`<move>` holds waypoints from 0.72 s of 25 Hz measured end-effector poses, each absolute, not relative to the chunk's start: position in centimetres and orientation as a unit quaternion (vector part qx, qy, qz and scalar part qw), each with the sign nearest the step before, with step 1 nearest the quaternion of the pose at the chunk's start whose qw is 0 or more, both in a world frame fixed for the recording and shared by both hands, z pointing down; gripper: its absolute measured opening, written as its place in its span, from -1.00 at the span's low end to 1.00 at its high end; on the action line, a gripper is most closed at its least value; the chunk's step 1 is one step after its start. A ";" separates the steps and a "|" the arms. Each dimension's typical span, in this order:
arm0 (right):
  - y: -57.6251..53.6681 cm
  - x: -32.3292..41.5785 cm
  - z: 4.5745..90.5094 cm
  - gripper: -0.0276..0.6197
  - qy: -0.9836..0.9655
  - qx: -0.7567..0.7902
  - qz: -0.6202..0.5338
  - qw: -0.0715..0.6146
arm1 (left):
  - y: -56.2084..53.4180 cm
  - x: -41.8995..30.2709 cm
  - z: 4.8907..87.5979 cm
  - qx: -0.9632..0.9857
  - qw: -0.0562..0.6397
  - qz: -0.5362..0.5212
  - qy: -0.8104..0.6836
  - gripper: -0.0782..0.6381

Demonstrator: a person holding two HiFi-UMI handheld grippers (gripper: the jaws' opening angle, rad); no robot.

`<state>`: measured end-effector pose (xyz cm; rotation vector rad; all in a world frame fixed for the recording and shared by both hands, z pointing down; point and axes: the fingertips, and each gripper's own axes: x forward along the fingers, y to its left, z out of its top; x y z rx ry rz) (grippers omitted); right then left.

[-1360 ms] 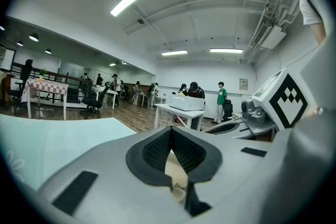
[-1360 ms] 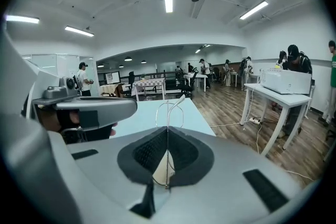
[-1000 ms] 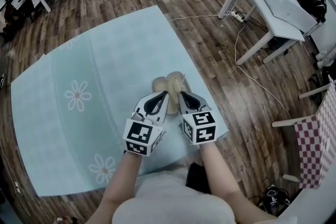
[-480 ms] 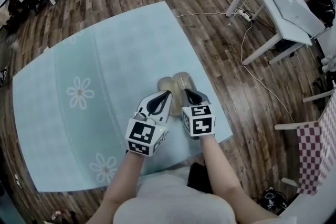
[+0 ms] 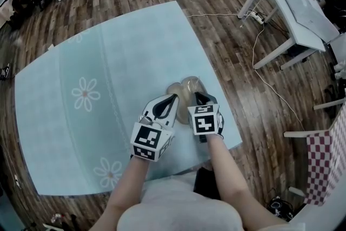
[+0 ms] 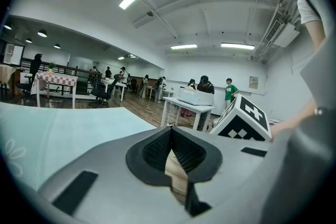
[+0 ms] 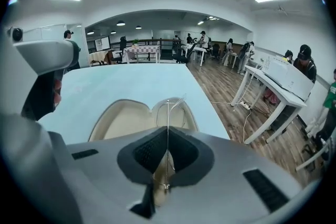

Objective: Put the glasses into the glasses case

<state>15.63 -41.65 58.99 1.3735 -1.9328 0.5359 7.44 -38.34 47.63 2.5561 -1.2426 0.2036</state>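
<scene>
An open beige glasses case [image 5: 181, 90] lies near the right front corner of the light blue tablecloth [image 5: 108, 62]. In the right gripper view the case [image 7: 123, 120] spreads its two shells just beyond the jaws. Thin wire-framed glasses [image 7: 170, 113] hang over its right shell. My right gripper [image 7: 167, 157] is shut on a temple of the glasses, pointing steeply down. In the head view this right gripper [image 5: 199, 97] sits at the case's right side. My left gripper [image 5: 170, 100] is at the case's near left edge. Its jaws are shut on a beige part of the case [image 6: 176, 170].
The table's right and near edges lie close to both grippers. A white desk [image 5: 294, 2] with a box stands on the wooden floor at the right, with a cable [image 5: 270, 84] trailing from it. A checkered chair [image 5: 330, 154] is at far right. People stand far back [image 6: 205, 84].
My right gripper has come down and tipped more steeply, bringing the glasses lower over the case. The left gripper has stayed at the case's edge.
</scene>
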 end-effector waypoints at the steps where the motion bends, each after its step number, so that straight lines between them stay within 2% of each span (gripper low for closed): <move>1: -41.7 15.6 59.1 -0.89 -0.745 0.527 0.204 0.356 | -38.4 7.3 47.6 0.887 0.146 0.071 -0.433 -0.76; 4: -41.7 15.3 59.4 -0.87 -0.747 0.515 0.210 0.364 | -38.7 7.0 47.7 0.885 0.148 0.070 -0.436 -0.76; 6: -41.5 14.8 59.6 -0.58 -0.752 0.506 0.221 0.360 | -38.6 6.8 47.8 0.884 0.149 0.068 -0.437 -0.76; 7: -41.3 14.6 59.6 -0.49 -0.754 0.502 0.223 0.360 | -38.5 6.7 47.9 0.884 0.148 0.067 -0.437 -0.76; 10: -41.1 13.9 59.4 -0.37 -0.758 0.494 0.223 0.363 | -38.4 6.2 47.9 0.884 0.148 0.065 -0.438 -0.76; 18: -41.0 13.4 57.8 -0.30 -0.774 0.494 0.225 0.326 | -38.4 5.8 47.1 0.883 0.141 0.064 -0.442 -0.76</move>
